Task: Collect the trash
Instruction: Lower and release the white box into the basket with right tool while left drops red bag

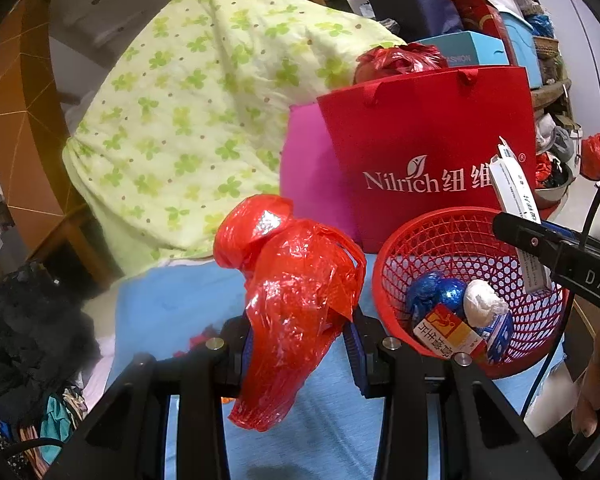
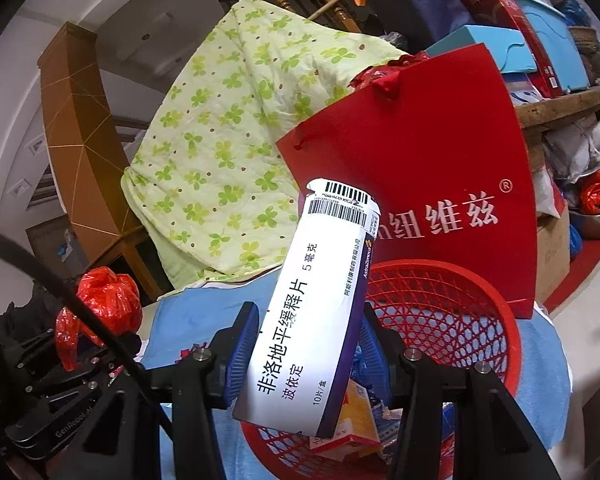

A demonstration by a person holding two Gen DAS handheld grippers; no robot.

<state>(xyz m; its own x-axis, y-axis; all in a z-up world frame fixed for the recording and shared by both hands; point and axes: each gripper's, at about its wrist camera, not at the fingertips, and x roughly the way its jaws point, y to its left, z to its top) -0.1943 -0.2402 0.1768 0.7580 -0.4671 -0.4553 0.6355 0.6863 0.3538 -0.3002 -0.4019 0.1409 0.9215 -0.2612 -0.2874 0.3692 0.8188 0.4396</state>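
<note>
Currently, both grippers are carrying trash toward the red mesh basket (image 1: 470, 292), which is standing on the blue cloth (image 1: 168, 312) at 3 o'clock in the left wrist view.

1. The left gripper (image 1: 300, 344) is clenching a crumpled red plastic bag (image 1: 296, 312) between its blue pads. The bag is bulging above the jaws and hanging below them, so the grip is probably taken at the bag's middle to stop it from slipping out. The bag is being held just beside the basket rim, at its 9 o'clock side, not yet over the opening.

2. The right gripper (image 2: 306, 354) is grasping a white medicine box (image 2: 316, 312) near its lower half, with the long axis standing nearly upright and tilting toward 1 o'clock. The box is hovering over the near rim of the basket, which is likely a pose for dropping it in end-first.

3. View differences:
- The left wrist view is showing the basket contents: a blue foil wad (image 1: 436, 292), a white wad (image 1: 482, 300) and an orange carton (image 1: 448, 332).
- The right wrist view is showing the box's barcode and printed face, and the left gripper with its bag at 9 o'clock.

Behind the basket, a red Nilrich gift bag (image 1: 428, 152) is standing upright.
</note>
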